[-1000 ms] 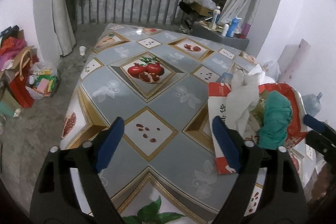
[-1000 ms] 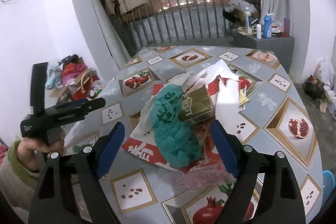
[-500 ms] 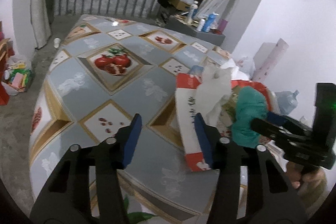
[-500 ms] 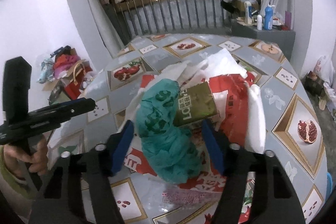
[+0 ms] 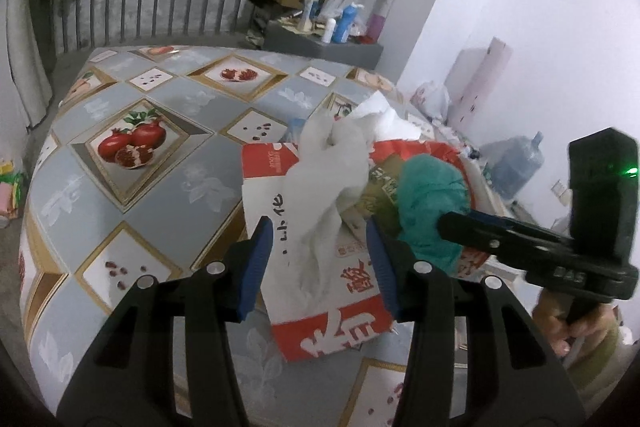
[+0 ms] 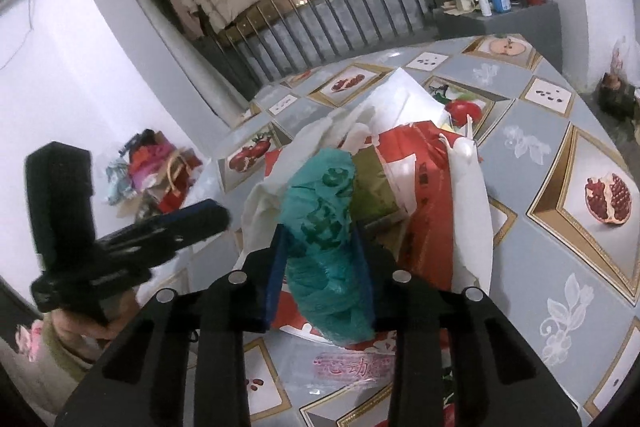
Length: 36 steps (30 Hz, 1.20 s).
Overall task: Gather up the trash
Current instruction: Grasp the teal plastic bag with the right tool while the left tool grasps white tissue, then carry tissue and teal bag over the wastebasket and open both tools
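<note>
Trash pile sits on table. Right gripper, wider a second ago, closing around green bag, contact seemingly made. Left gripper half-narrowed, straddling white tissue, unclamped.

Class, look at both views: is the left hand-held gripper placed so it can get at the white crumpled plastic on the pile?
Probably yes. The white crumpled plastic lies on top, right between the left hand-held gripper's half-open jaws, uncovered. The right hand-held gripper is closing on the green bag beside it.
</note>
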Each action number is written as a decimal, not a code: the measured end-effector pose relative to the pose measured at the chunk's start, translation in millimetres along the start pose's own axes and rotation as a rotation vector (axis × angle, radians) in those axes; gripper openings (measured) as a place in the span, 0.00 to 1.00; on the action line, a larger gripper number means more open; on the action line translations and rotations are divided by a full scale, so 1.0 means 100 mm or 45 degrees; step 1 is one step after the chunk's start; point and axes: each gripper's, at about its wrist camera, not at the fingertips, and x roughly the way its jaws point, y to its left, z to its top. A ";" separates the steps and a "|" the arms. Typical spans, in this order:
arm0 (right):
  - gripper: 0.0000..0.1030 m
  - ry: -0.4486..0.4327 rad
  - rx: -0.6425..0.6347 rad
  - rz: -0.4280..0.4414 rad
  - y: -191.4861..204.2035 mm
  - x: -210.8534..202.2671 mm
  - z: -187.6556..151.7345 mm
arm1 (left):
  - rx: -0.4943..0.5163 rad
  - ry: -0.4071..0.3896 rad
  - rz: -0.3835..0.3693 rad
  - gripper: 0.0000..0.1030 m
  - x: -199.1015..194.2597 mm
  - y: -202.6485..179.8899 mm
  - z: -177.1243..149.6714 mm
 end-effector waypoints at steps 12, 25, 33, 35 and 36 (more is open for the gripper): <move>0.25 -0.022 0.191 0.186 -0.30 -0.11 -0.01 | 0.012 0.059 0.042 0.06 0.22 -0.02 0.01; 0.24 -0.085 0.297 0.367 -0.35 -0.35 0.06 | -0.002 -0.155 0.032 0.03 -0.25 -0.11 0.24; 0.24 -0.152 0.371 0.547 -0.36 -0.58 0.10 | -0.007 -0.313 0.014 0.02 -0.68 -0.20 0.45; 0.24 -0.176 0.384 0.592 -0.35 -0.66 0.12 | -0.010 -0.352 0.012 0.02 -0.79 -0.23 0.49; 0.24 -0.186 0.390 0.613 -0.37 -0.69 0.13 | -0.013 -0.369 0.004 0.02 -0.84 -0.24 0.51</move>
